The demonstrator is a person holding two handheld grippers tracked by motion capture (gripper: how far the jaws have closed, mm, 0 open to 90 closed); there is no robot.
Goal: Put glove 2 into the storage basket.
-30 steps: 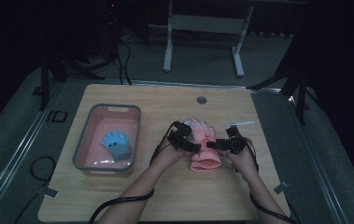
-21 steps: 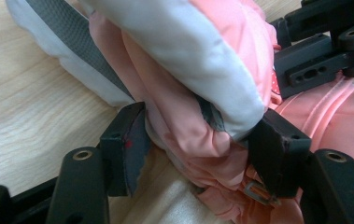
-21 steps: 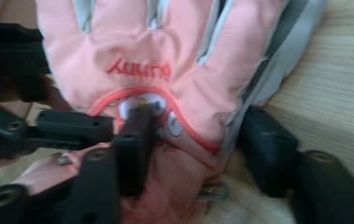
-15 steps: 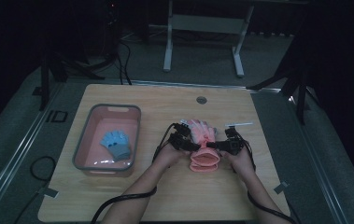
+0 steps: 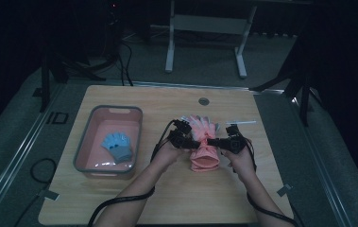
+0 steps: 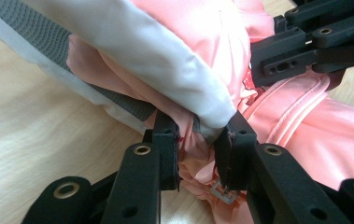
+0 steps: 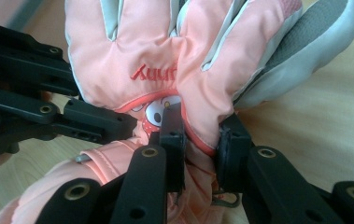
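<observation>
A pale wooden table [image 5: 120, 198] takes up most of the room's lit space, with dark floor and a metal stand beyond its far edge. On the left half of it sits a pink tub with a grey rim [image 5: 83, 151], and a small blue glove [image 5: 116, 145] lies inside on the tub's floor.

Right of the tub, near the middle of the table, lies a pink ski glove [image 5: 204, 142], fingers pointing to the far side and the cuff opening toward the person. From above, the two forearms come in from the near edge and meet at the glove's narrow wrist: the left gripper [image 5: 190, 142] on its left side, the right gripper [image 5: 218, 142] on its right, both touching the fabric.

The close views give what the overhead cannot. Looking along the left gripper [image 6: 198, 154], its jaws are clamped on a bunched fold of pink cloth at the wrist, beneath a white and grey textured finger panel [image 6: 132, 60]; the other gripper's black linkage shows at upper right. Looking along the right gripper [image 7: 198, 135], its jaws pinch the same wrist from the back of the glove [image 7: 165, 51], where red stitched lettering [image 7: 153, 71] and a small cartoon patch [image 7: 158, 108] sit just above the jaw tips.
</observation>
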